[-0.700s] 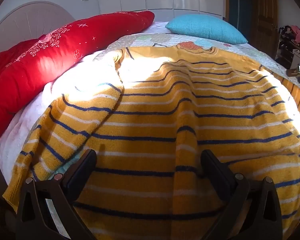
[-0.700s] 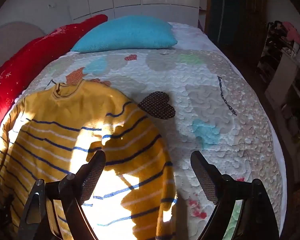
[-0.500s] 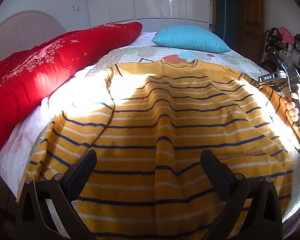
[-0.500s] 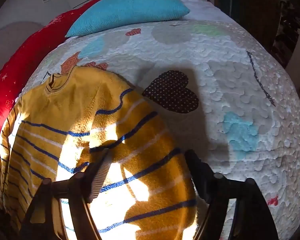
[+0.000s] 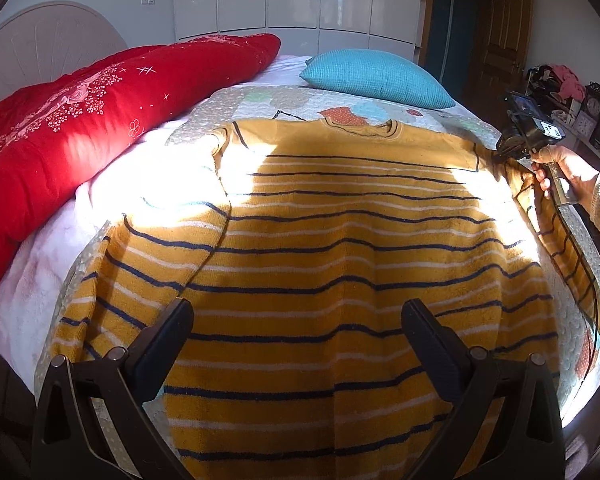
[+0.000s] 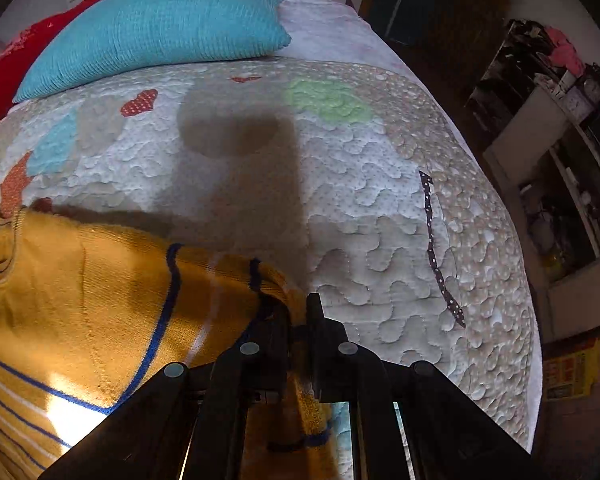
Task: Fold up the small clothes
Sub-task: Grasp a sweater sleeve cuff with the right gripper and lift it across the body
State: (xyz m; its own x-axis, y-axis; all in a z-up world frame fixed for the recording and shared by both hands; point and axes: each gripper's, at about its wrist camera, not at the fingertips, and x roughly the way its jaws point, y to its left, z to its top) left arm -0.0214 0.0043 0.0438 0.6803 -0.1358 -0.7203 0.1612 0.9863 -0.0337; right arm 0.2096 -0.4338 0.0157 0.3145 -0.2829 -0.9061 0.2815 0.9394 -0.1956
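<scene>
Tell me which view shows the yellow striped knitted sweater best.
The left wrist view: the yellow striped knitted sweater lies spread whole, collar to hem. The right wrist view shows only its collar, shoulder and the sleeve fabric pinched in the right gripper.

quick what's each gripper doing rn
Left gripper: open, holding nothing, above the striped sweater.
Right gripper: closed on the sweater's sleeve.

A mustard-yellow sweater (image 5: 340, 248) with navy and white stripes is lying spread flat on a quilted bed (image 5: 260, 100). The left gripper (image 5: 298, 334) is hovering over its hem, jaws wide apart. At the far right, the right gripper (image 5: 500, 152) is pinching the sweater's sleeve. A red duvet (image 5: 80, 120) and teal pillow (image 5: 376, 78) are resting behind.
</scene>
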